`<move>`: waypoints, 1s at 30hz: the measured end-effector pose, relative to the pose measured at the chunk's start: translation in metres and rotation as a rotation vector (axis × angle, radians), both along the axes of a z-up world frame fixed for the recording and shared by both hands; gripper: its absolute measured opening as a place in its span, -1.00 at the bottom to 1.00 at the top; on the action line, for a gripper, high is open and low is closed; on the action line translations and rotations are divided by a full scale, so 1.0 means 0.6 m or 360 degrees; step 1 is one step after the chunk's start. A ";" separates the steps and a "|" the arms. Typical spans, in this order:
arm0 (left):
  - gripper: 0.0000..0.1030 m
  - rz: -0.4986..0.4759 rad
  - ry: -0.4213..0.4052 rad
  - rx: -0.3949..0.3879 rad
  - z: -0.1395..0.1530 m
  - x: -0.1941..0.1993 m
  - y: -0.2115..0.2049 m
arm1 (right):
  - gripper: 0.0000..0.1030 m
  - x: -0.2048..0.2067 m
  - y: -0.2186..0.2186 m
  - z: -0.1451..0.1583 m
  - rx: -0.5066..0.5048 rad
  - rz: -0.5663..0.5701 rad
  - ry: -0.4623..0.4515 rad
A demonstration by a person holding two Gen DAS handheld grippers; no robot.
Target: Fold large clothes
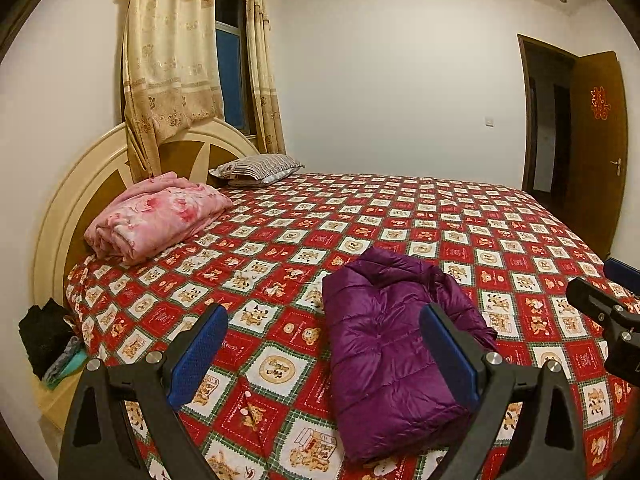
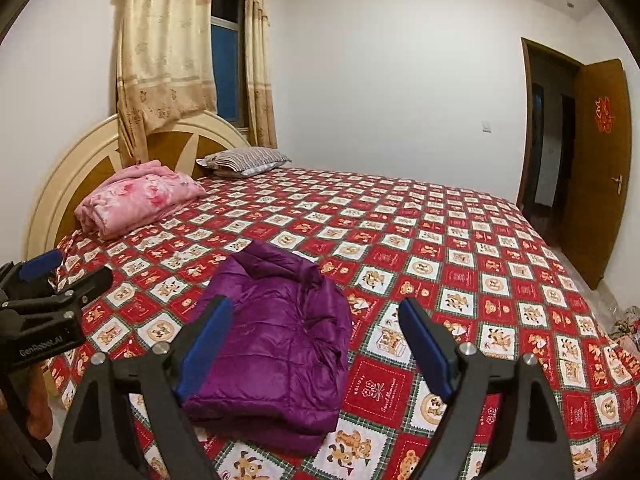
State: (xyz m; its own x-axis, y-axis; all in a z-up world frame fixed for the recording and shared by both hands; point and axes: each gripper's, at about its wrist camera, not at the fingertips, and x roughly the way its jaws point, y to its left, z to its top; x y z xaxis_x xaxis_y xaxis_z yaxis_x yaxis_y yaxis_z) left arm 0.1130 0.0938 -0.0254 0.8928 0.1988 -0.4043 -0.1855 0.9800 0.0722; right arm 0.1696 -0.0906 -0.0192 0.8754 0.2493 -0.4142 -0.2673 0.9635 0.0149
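A purple padded jacket [image 1: 388, 344] lies folded into a compact bundle on the red patterned bedspread [image 1: 400, 216], near the bed's front edge. My left gripper [image 1: 324, 316] is open above and in front of it, blue pads wide apart, nothing between them. In the right wrist view the same purple jacket [image 2: 276, 348] rests flat, and my right gripper [image 2: 316, 312] hovers over it, open and holding nothing. Each gripper shows at the edge of the other's view: the right one [image 1: 604, 312] and the left one [image 2: 44, 288].
A folded pink floral blanket [image 1: 156, 216] and a striped pillow [image 1: 260, 168] lie by the rounded headboard [image 1: 80, 184]. Curtains [image 1: 172, 60] hang over a window behind. An open brown door [image 1: 596, 148] is at right. Dark clothes [image 1: 44, 336] sit beside the bed at left.
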 end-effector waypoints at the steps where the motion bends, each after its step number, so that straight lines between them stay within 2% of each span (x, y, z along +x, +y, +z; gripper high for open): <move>1: 0.88 0.0006 0.0002 0.0001 0.000 -0.001 0.002 | 0.70 -0.001 -0.001 0.000 0.0009 0.0003 0.0004; 30: 0.88 0.0004 0.0010 0.0002 -0.005 0.013 0.002 | 0.70 -0.012 0.008 -0.009 0.0037 0.0010 0.0032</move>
State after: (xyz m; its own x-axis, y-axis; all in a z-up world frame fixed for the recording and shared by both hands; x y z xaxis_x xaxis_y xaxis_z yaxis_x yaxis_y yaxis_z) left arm 0.1207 0.0950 -0.0281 0.8898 0.2014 -0.4096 -0.1875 0.9794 0.0744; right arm 0.1626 -0.0855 -0.0248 0.8654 0.2647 -0.4255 -0.2729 0.9611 0.0429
